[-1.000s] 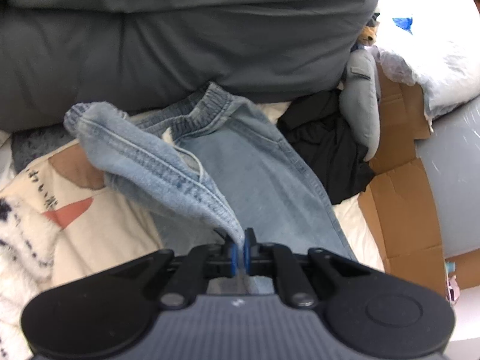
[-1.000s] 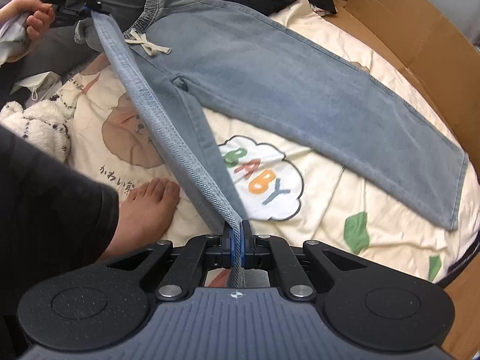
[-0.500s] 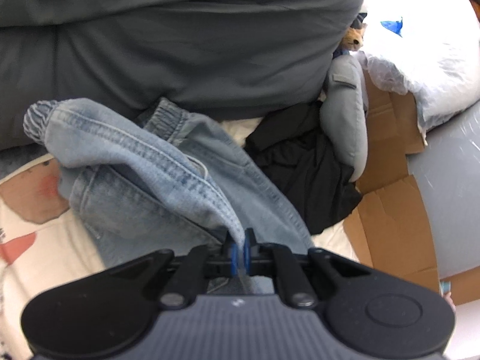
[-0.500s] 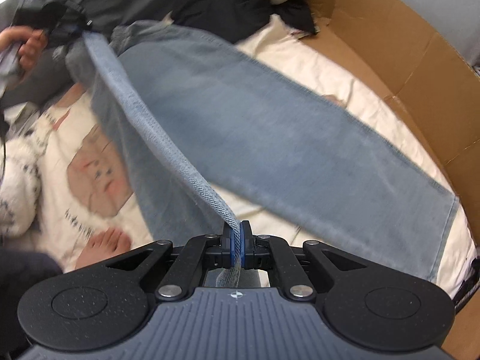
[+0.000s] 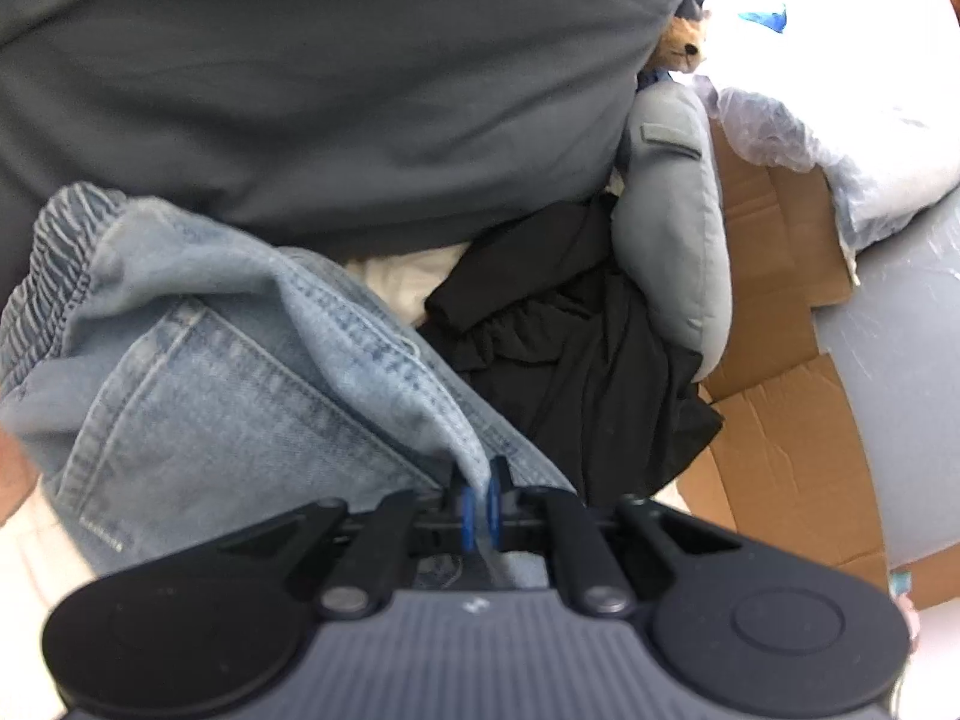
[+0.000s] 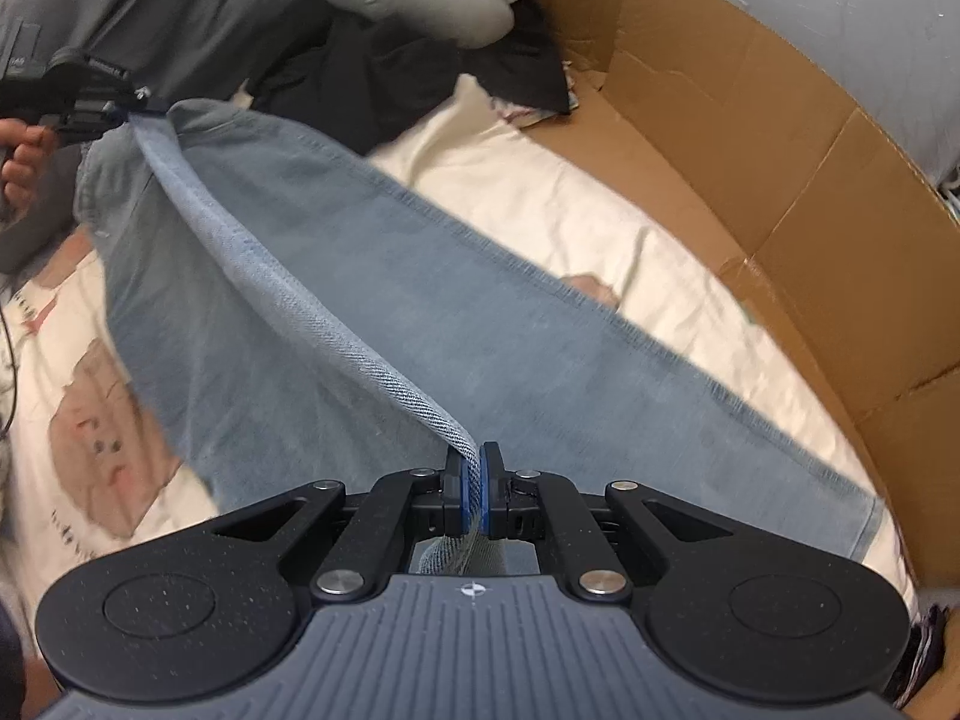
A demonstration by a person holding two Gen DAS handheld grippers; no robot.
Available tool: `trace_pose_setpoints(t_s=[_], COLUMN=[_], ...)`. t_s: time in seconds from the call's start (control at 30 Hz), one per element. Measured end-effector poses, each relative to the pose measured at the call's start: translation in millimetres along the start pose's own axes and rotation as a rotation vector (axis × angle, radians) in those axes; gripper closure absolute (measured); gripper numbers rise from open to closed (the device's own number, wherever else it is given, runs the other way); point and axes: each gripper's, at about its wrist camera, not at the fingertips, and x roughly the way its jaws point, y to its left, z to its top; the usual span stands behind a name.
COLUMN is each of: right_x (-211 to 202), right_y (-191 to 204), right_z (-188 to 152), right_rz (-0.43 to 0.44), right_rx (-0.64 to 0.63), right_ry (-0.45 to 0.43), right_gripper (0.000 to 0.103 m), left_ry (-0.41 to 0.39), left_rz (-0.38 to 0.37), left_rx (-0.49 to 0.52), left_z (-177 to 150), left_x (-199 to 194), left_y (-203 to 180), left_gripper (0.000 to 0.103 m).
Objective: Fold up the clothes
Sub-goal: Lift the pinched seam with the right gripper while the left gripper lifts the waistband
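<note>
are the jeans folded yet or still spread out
Mid-fold. One leg of the jeans lies flat on the cream blanket; the other is lifted over it, its edge stretched between the right gripper and left gripper.

This is somebody's home, most likely a bedroom or a sleeping corner, with the work done right on a soft cream blanket (image 6: 576, 204) printed with childlike cartoon pictures and lettering. Around it lie everyday belongings: a big grey duvet or pillow (image 5: 336, 78) heaped at the back, a grey neck pillow (image 5: 678, 222), a crumpled black garment (image 5: 576, 360), a small plush toy (image 5: 681, 51) and a plastic-wrapped bundle (image 5: 840, 138). Flattened cardboard (image 6: 750, 138) stands as a makeshift wall along the edge of the bedding, and pale blue jeans (image 6: 420, 312) are spread across it, which all reads as lived-in and domestic rather than any workplace.
</note>
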Motion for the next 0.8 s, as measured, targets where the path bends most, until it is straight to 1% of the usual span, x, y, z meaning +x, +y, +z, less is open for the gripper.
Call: trace_pose_setpoints(t_s=[0.2,0.4,0.5,0.63,0.8], right_x=[34.0,70.1,86.8,108.9,128.0], right_y=[-17.8,-38.7,-47.0,-55.5,-63.8], right_z=[20.9,36.0,43.6,53.2,65.4], right_rz=[-0.027,-0.037,-0.041,-0.037,-0.046], right_rx=[-0.006,0.020,0.032,0.039,0.043], right_ry=[0.024,0.056,0.072,0.103,0.122], right_gripper=[0.102,0.102,0.102,0.102,0.102], left_ry=[0.014,0.029,0.034,0.043,0.027], left_rz=[0.040,0.075,0.085,0.106,0.114], left_rx=[0.020,0.025,0.032,0.003,-0.015], left_z=[3.7,5.0,6.7,8.2,12.8], left_x=[38.1,74.3,85.7,98.1,99.1], left_y=[-6.8,-13.6,-15.5,-13.5,-19.2], left_gripper=[0.098,0.098,0.098,0.097,0.097])
